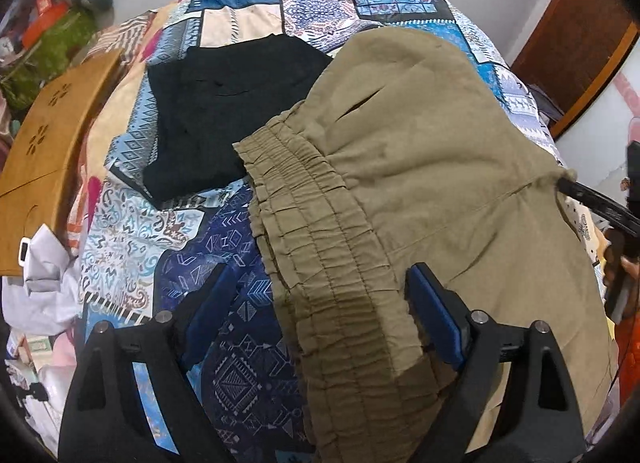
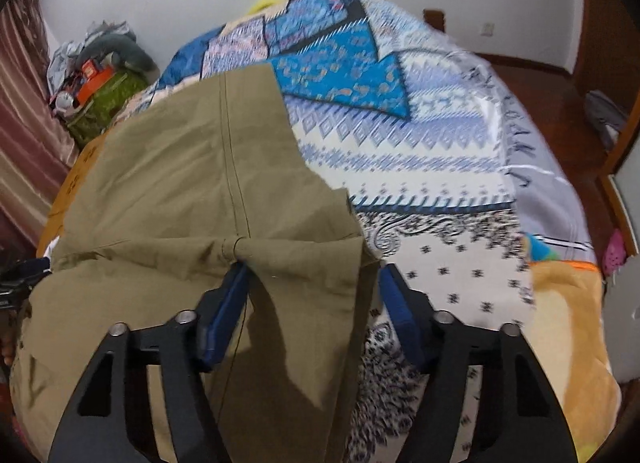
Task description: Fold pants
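Olive-tan pants (image 1: 420,167) lie on a patterned bedspread (image 1: 132,231), their elastic waistband (image 1: 320,263) running toward me. My left gripper (image 1: 320,287) is open, its blue pads on either side of the waistband, just above it. In the right wrist view the pants (image 2: 180,191) cover the left half, with a leg seam and a bunched crotch point. My right gripper (image 2: 312,283) is open, straddling the fabric edge there. The right gripper's fingertips (image 1: 576,191) also show at the pants' right edge in the left wrist view.
A folded black garment (image 1: 224,111) lies on the bed beyond the waistband. A wooden lap table (image 1: 48,151) sits at the left. Clutter and a green bag (image 2: 100,103) stand by the wall. Wooden floor (image 2: 540,87) lies past the bed's right side.
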The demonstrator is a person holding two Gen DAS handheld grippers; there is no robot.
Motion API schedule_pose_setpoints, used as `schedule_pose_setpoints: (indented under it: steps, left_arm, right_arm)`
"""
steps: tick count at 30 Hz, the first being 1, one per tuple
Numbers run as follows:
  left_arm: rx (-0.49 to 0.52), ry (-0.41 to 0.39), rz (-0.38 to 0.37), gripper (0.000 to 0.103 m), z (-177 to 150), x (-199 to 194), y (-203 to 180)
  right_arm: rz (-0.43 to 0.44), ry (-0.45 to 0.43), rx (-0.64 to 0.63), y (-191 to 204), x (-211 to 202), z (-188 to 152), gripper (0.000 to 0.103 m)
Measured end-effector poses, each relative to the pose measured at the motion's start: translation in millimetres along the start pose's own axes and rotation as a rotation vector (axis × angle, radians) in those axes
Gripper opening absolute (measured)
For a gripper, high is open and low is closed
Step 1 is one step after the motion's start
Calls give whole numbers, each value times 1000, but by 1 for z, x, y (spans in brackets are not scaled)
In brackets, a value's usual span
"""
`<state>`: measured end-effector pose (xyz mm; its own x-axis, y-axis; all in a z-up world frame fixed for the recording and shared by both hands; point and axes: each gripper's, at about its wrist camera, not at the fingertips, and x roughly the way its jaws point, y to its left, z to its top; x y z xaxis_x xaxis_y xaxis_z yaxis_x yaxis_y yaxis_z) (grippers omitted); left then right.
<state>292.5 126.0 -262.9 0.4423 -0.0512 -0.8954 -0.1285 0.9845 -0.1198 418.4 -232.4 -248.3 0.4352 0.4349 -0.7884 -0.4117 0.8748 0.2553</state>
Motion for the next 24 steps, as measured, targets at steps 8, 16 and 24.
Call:
schedule_pose_setpoints:
  steps: [8,16,24]
  left_arm:
    - [66,-42,-4,64,-3,-3,-9]
    - [187,-55,105,62,-5,-5,-19]
    - [115,-30,41,63,-1,-7,-8]
  right_arm:
    - [-33,-3,-25,3,10,3,10]
    - [-75,91,-5,2,30,7,7]
    - [-34,158,-6,2,27,11,16]
